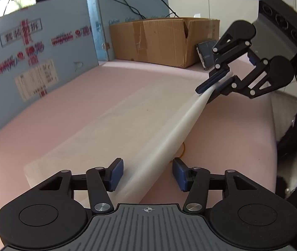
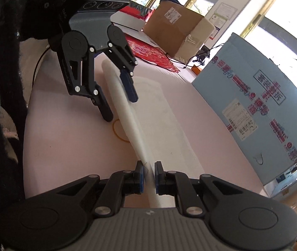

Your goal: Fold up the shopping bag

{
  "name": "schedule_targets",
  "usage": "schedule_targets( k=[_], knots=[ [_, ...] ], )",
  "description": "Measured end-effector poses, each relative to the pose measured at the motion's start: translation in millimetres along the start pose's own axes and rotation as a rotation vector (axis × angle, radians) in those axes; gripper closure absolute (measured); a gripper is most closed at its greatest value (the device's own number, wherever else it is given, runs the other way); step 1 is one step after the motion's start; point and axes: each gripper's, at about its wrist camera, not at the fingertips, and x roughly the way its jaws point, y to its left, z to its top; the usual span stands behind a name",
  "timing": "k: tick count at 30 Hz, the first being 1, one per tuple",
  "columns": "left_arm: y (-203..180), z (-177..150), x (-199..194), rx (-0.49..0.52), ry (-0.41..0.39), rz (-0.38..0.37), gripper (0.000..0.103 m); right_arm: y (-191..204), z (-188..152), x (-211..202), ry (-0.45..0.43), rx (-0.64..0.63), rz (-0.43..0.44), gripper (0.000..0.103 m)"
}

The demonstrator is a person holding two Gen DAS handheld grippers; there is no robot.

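Note:
A white shopping bag [image 1: 110, 121] lies flat on the pink table [image 1: 232, 136], with its near long edge raised into a rounded fold [image 2: 131, 123]. My right gripper [image 2: 149, 175] is shut on one end of that fold; in the left wrist view its fingertips [image 1: 211, 87] pinch the white edge and hold it off the table. At the other end my left gripper [image 1: 148, 173] straddles the fold with its jaws apart, and a strip of pink shows between the bag and one pad. From the right wrist view the left gripper [image 2: 120, 102] points down over the fold.
A yellow rubber band [image 2: 118, 131] lies on the table partly under the fold. Blue foam boards [image 1: 33, 62] wall the far side, with a brown cardboard box [image 1: 159, 41] and a small dark device [image 1: 206, 54] at the end. A person's dark sleeve [image 2: 1, 83] borders the near edge.

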Motion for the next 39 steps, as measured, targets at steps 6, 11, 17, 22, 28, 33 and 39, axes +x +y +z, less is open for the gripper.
schedule_targets(
  k=[6,11,17,22,28,33,39],
  knots=[
    [45,-14,-5,-0.247,-0.062,-0.165,0.061,-50,-43,-6,0.048,0.365,0.157,0.079],
    [78,-39,-4,-0.509,-0.154,-0.294,0.061,-101,-102,-9,-0.077,0.875,0.383,0.077],
    [78,-48,-14,-0.597,-0.181,-0.229,0.065,-110,-111,-10,-0.062,1.019,0.309,0.077],
    [69,-45,-24,-0.607,-0.159,-0.059,0.080,-111,-106,-13,-0.024,1.127,0.202,0.076],
    [48,-36,-32,-0.517,-0.123,0.121,0.081,-105,-86,11,0.046,1.064,0.039,0.074],
    [47,-44,-40,-0.549,-0.131,0.185,0.081,-88,-61,16,0.147,0.855,-0.142,0.066],
    [33,-40,-65,-0.463,-0.198,0.350,0.049,-71,-50,24,0.156,0.699,-0.218,0.066]
  ],
)
